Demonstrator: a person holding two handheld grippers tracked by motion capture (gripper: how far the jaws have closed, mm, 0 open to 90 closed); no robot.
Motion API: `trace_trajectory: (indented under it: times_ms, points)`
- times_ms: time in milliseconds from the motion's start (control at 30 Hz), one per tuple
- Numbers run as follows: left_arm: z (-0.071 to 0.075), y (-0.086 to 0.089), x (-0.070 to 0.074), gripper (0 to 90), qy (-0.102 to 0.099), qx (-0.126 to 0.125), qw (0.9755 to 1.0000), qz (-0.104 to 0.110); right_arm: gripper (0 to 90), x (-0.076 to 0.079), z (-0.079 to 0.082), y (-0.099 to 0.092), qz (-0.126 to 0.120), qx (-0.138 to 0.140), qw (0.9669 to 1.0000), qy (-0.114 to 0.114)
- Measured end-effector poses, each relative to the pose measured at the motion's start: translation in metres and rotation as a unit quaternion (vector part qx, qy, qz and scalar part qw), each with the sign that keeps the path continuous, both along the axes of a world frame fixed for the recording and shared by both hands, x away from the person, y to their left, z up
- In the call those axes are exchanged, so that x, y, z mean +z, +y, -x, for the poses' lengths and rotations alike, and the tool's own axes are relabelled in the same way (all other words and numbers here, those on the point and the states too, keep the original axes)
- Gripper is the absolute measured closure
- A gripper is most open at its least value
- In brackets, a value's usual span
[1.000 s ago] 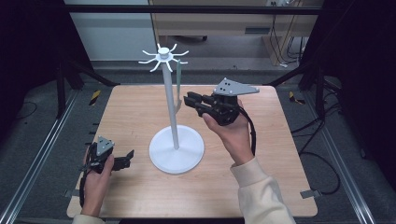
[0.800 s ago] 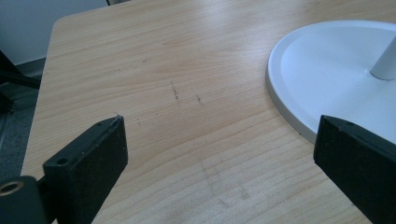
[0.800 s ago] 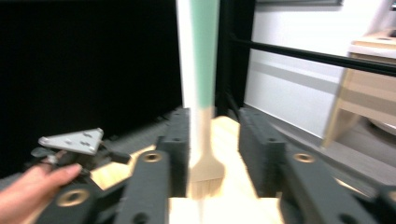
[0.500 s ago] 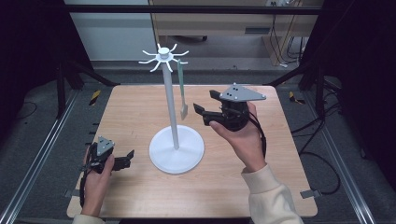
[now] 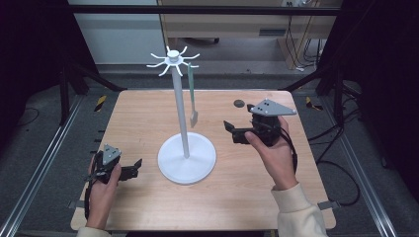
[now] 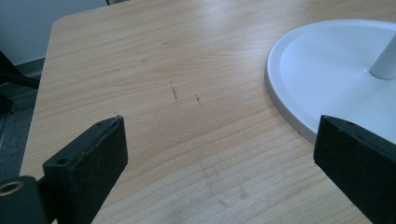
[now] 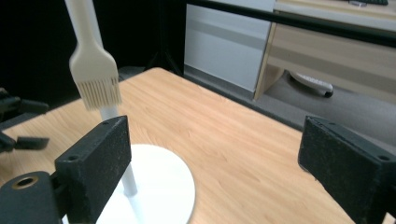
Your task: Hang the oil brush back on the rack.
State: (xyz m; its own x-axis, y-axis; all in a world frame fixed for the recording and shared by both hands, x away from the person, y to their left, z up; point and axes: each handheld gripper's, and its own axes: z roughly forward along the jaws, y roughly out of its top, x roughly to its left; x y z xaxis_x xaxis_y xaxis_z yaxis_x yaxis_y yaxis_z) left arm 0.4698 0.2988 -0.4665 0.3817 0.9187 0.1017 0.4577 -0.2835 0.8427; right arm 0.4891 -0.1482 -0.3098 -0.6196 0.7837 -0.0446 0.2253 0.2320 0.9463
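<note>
A white stand (image 5: 181, 113) with a round base (image 5: 197, 165) and a crown of hooks (image 5: 173, 58) rises mid-table. A pale brush (image 5: 192, 101) hangs bristles-down from one hook, just right of the pole; the right gripper view has it at upper left (image 7: 95, 74). My right gripper (image 5: 232, 132) hovers to the right of the brush and apart from it. Its jaws have just been opening and stand wide with nothing between them (image 7: 215, 168). My left gripper (image 5: 134, 168) rests open at the front left, beside the base (image 6: 336, 79), jaws (image 6: 219, 158) over bare wood.
A small dark round spot (image 5: 239, 103) marks the table behind the right hand. The wooden table (image 5: 148, 108) has rounded corners, with metal rails (image 5: 44, 163) along both sides. A desk and cables stand beyond the far edge.
The right gripper let go of the brush, which now hangs on the stand, and drew away to the right and downward. The left hand has stayed put.
</note>
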Motion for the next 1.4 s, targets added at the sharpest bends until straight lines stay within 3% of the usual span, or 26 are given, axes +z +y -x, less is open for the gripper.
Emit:
trace_trajectory:
  times_ms: [167, 400, 600, 633, 1133, 1400]
  points:
    - [0.000, 0.000, 0.000, 2.5, 0.001, 0.000, 1.0000, 0.000, 9.4, -0.020, 0.000, -0.022, -0.001, -0.013, 0.9998, 0.018]
    - [0.000, 0.000, 0.000, 2.5, 0.000, 0.000, 1.0000, 0.000, 10.1, -0.034, -0.001, -0.035, 0.006, -0.025, 0.9991, 0.033]
    - [0.000, 0.000, 0.000, 2.5, -0.001, -0.001, 1.0000, 0.001, 10.5, -0.053, -0.003, -0.046, 0.014, -0.043, 0.9980, 0.043]
    - [0.000, 0.000, 0.000, 2.5, -0.001, -0.001, 1.0000, 0.001, 10.6, -0.061, -0.003, -0.049, 0.018, -0.047, 0.9975, 0.049]
    - [0.000, -0.002, 0.000, 2.5, -0.002, -0.006, 1.0000, 0.002, 13.3, -0.110, -0.009, -0.049, 0.041, -0.062, 0.9945, 0.073]
    - [-0.001, -0.003, 0.000, 2.5, -0.002, -0.006, 1.0000, 0.001, 13.3, -0.124, -0.012, -0.048, 0.046, -0.068, 0.9927, 0.089]
